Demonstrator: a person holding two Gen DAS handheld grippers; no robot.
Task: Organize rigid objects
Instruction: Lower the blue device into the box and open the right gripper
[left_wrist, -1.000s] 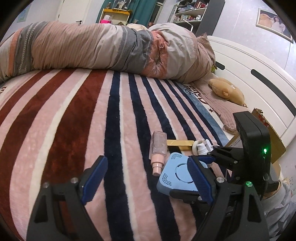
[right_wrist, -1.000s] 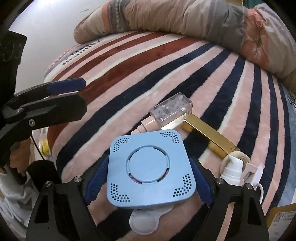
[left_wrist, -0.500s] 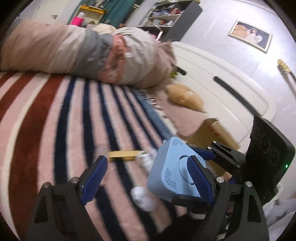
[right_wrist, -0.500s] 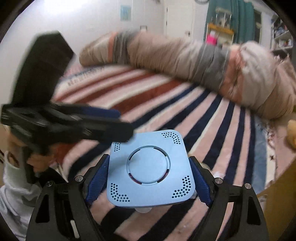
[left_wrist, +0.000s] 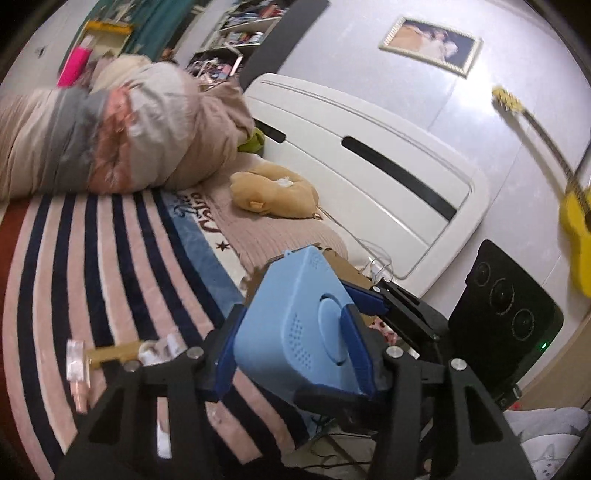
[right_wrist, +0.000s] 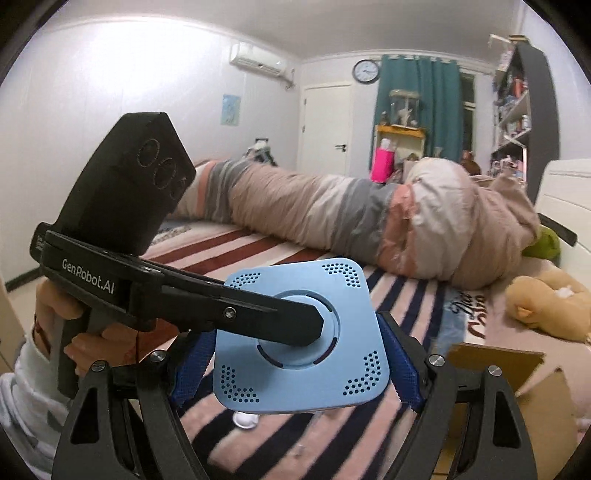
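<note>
A bed (right_wrist: 258, 254) with a striped blanket (left_wrist: 110, 258) fills the room; a rolled duvet (right_wrist: 351, 221) lies across it. On the far wall hang a clock (right_wrist: 366, 71), teal curtains (right_wrist: 417, 107) and an air conditioner (right_wrist: 258, 61); right, shelving (right_wrist: 517, 110).

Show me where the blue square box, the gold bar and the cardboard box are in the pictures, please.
blue square box (right_wrist: 301, 338): right wrist view, on its top face.
gold bar (left_wrist: 112, 353): left wrist view, on its middle, blurred.
cardboard box (right_wrist: 495, 360): right wrist view, on its raised flap.

blue square device (right_wrist: 301, 339) | perforated corners, round centre | tilted, off the bed
</note>
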